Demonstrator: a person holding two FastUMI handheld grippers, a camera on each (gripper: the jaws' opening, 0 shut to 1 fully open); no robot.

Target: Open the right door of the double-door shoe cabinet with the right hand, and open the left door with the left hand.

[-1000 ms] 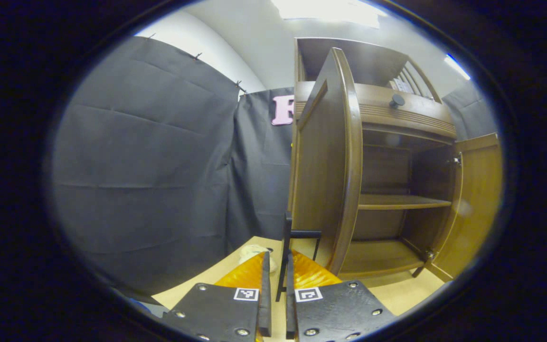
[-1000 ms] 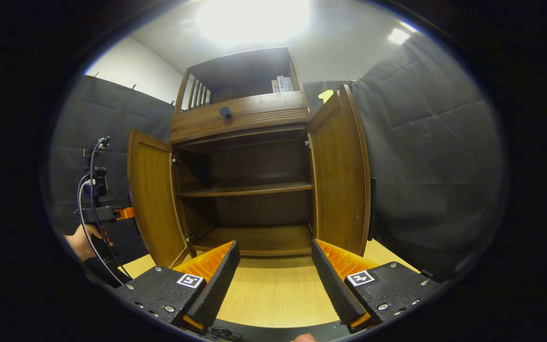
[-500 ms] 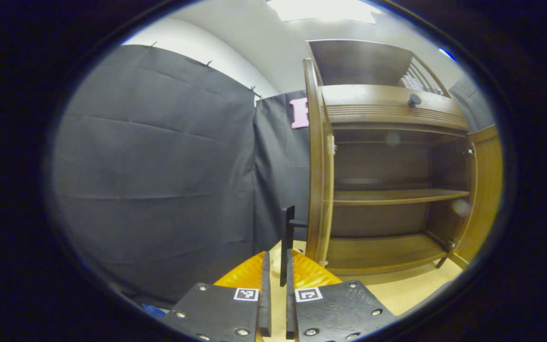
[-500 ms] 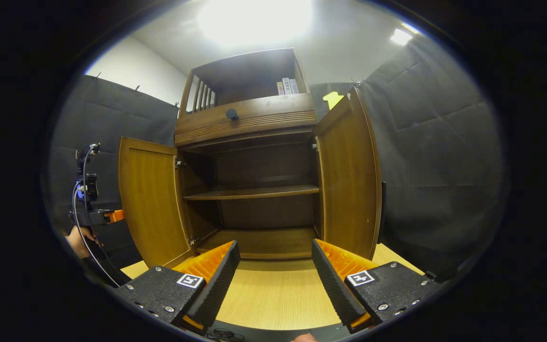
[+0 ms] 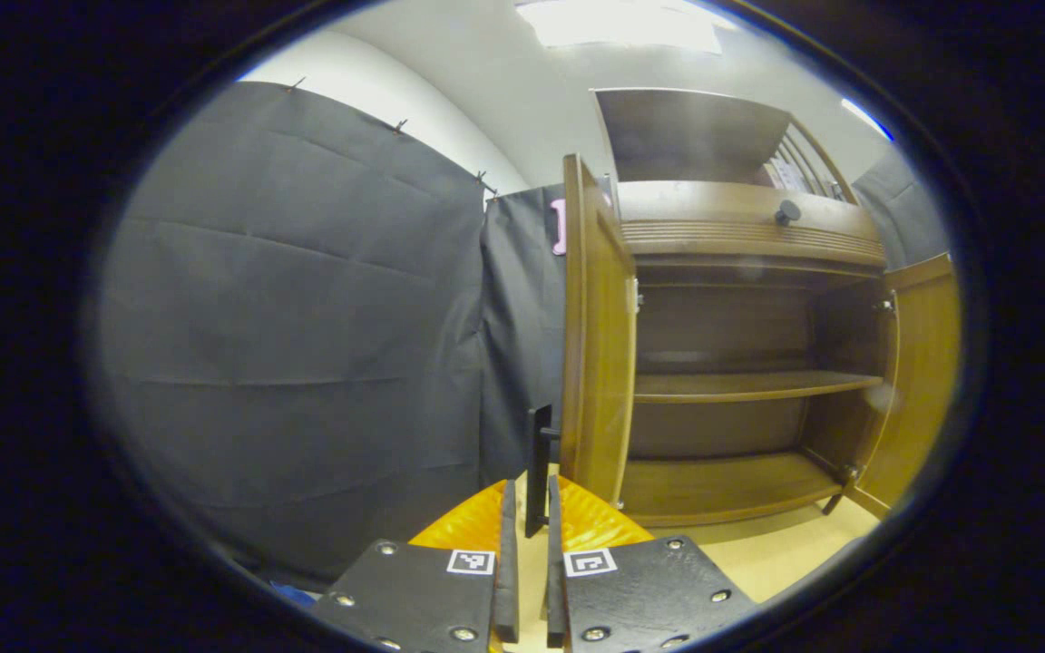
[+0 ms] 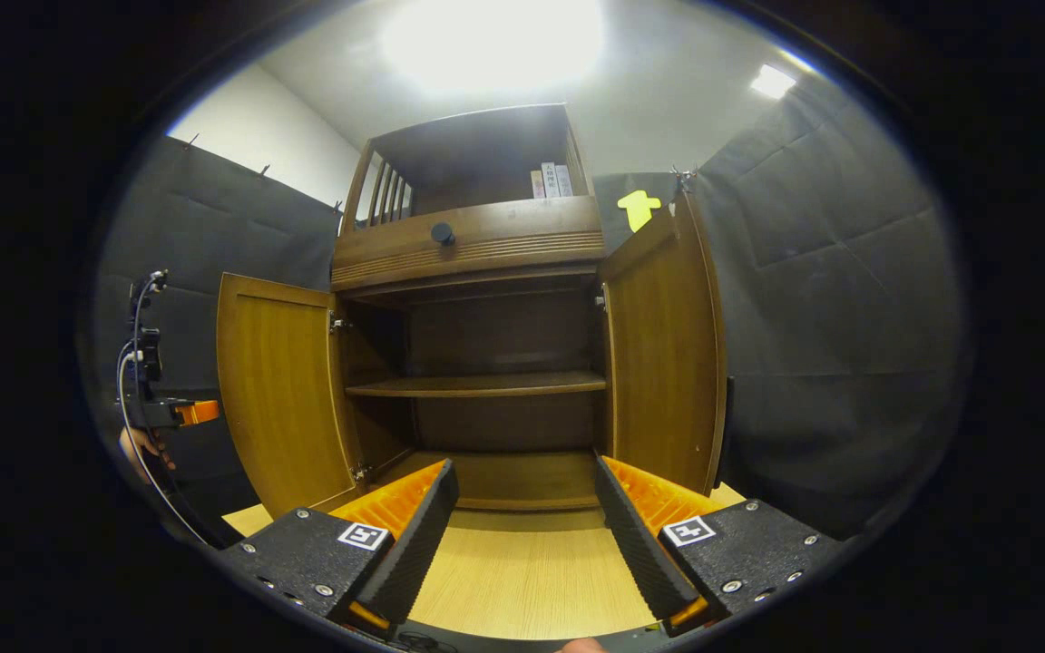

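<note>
The brown wooden shoe cabinet [image 6: 473, 245] stands with both doors swung out. In the left gripper view the left door [image 5: 593, 336] shows nearly edge-on, and its black bar handle [image 5: 538, 453] runs down between the fingers of my left gripper [image 5: 530, 497], which is shut on it. In the right gripper view that left gripper [image 6: 169, 413], held by a hand [image 6: 137, 446], sits at the outer side of the left door [image 6: 282, 390]. My right gripper [image 6: 527, 494] is open with nothing in it, in front of the cabinet's lower shelf, apart from the right door [image 6: 663, 354].
Inside, a middle shelf [image 6: 477, 385] and the bottom board are bare. A drawer with a dark knob [image 6: 442, 233] sits above the doors, with books [image 6: 551, 180] on the top shelf. The cabinet rests on a light wooden table [image 6: 522, 571]. Black cloth walls close in on both sides.
The left door has swung further outward, with my left gripper shut on its handle. My right gripper has stayed open and the right door has kept its place.
</note>
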